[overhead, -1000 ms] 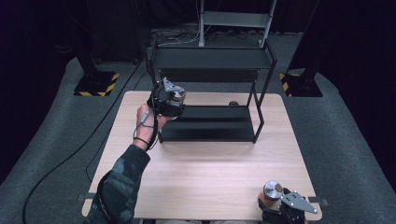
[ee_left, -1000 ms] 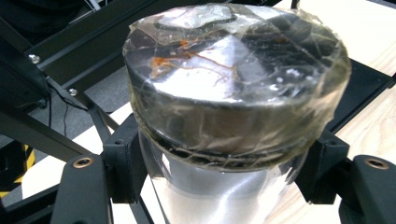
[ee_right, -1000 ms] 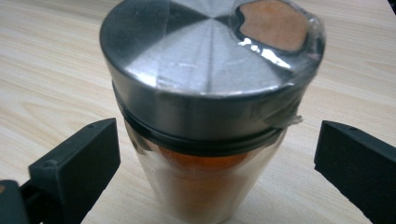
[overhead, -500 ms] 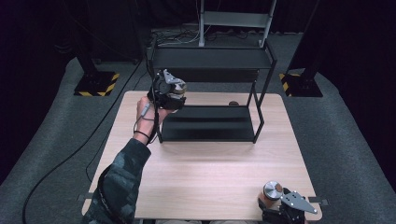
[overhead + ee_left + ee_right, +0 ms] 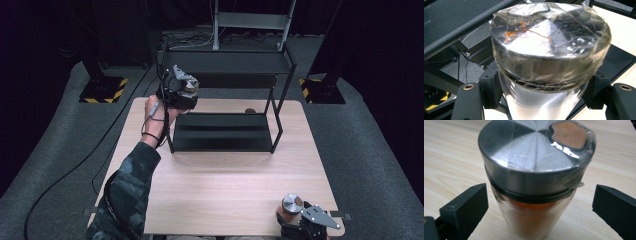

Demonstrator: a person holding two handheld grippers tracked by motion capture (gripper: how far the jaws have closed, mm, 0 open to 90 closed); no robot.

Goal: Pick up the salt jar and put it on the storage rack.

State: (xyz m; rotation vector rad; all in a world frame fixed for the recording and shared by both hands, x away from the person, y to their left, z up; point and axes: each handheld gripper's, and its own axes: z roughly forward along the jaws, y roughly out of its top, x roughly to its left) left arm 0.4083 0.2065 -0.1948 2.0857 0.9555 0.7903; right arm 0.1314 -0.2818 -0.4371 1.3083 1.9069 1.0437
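Note:
My left gripper (image 5: 179, 91) hangs in the air at the left front post of a black two-tier rack (image 5: 227, 62), about level with its top shelf. In the left gripper view its jaws (image 5: 544, 87) are shut on a clear jar (image 5: 550, 50) with a tape-covered metal lid. My right gripper (image 5: 300, 221) rests at the table's near right corner. A spice jar (image 5: 291, 204) of orange powder with a steel lid (image 5: 536, 170) stands between its open jaws (image 5: 541, 201), with a gap on both sides.
The rack stands at the back of the wooden table (image 5: 225, 180); its lower shelf (image 5: 222, 131) is bare. A small brown object (image 5: 249, 110) lies on the table behind the rack. Cables and yellow-black stand feet (image 5: 102, 90) sit on the floor around it.
The left hand has lifted the taped jar higher beside the rack's left post. The right gripper and its spice jar have stayed put.

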